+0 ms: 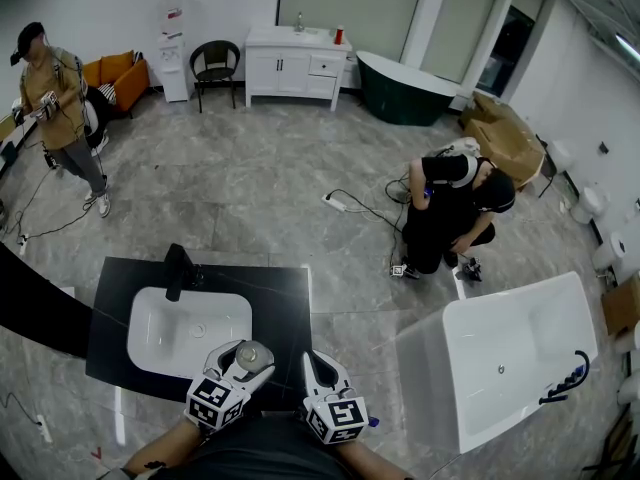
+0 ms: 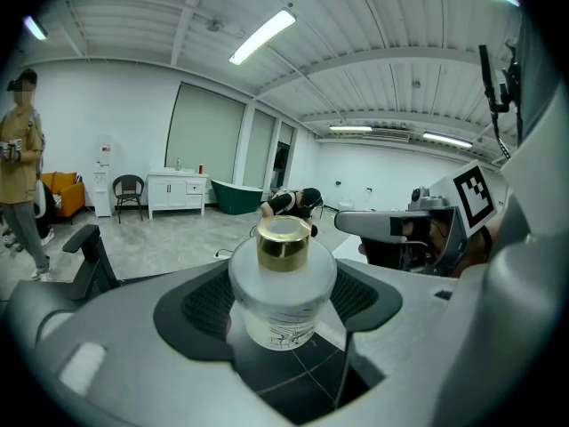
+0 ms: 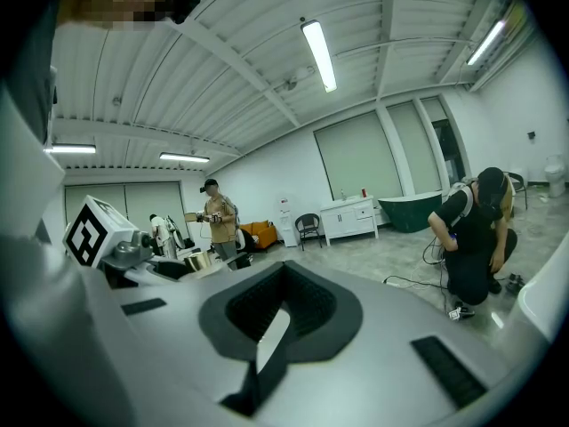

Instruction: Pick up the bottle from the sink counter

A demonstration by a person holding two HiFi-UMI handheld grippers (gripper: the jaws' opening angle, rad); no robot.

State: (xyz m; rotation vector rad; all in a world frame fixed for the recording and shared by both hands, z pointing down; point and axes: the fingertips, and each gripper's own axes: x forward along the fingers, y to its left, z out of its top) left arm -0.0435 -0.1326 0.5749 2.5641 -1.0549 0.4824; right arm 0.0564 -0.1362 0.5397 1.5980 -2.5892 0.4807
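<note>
A frosted glass bottle with a gold cap stands upright between the jaws of my left gripper, which is shut on it. In the head view the bottle and left gripper are over the front right part of the black sink counter. I cannot tell whether the bottle rests on the counter or is held just above it. My right gripper hovers beside it at the counter's front right corner. Its jaws are shut with nothing between them.
The counter holds a white basin with a black faucet. A white bathtub stands to the right. One person crouches on the floor near a cable; another stands at far left. A white vanity is at the back.
</note>
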